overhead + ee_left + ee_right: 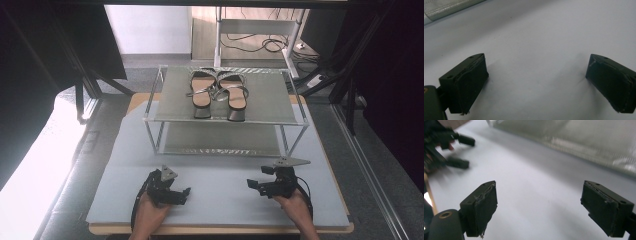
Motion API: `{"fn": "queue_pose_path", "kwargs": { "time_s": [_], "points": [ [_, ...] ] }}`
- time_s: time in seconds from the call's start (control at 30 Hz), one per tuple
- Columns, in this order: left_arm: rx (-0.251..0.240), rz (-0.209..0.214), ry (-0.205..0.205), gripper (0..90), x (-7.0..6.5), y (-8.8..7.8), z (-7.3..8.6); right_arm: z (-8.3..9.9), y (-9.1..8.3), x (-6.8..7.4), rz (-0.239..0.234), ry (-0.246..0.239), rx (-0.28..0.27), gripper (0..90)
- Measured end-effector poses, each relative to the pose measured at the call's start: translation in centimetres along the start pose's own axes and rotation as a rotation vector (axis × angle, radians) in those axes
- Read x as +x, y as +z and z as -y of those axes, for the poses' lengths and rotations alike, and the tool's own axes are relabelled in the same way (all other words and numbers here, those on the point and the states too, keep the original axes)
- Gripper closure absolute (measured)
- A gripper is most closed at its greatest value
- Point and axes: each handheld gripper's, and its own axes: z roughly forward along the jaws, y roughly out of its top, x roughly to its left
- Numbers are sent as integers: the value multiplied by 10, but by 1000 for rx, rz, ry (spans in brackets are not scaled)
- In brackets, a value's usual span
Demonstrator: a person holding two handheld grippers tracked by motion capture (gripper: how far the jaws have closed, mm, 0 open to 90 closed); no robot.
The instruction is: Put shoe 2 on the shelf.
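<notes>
Between the jaws of the left gripper lies nothing but bare grey mat; the jaws stand spread wide, the black pads clear of everything, low over the mat. Opposite it, the right gripper also has its jaws spread wide with only mat between them. No earlier picture is at hand, so nothing more is said of them than that they gape. Both grippers point toward each other across the near part of the mat, well apart, each held in a hand that comes in from the near edge.

Beyond the jaws of both, farther up the mat, stands a two-level metal rack. On its top shelf, well apart from either gripper, sits a pair of heeled sandals, side by side and touching or nearly so, heels toward the grippers and toes away. Ahead of the right gripper's jaws and to one side, its own view catches the silvery lower shelf of the rack, and off to the other side the blurred left gripper.
</notes>
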Motion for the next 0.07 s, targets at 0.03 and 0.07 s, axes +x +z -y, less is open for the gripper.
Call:
{"fn": "queue_pose_path", "kwargs": {
  "time_s": [0.03,0.07],
  "points": [
    [0,0,0,36,0,0,0,0,0,0,0,0,0,139],
    [1,2,-2,36,0,0,0,5,2,-2,-4,3,9,139]
  ]
}}
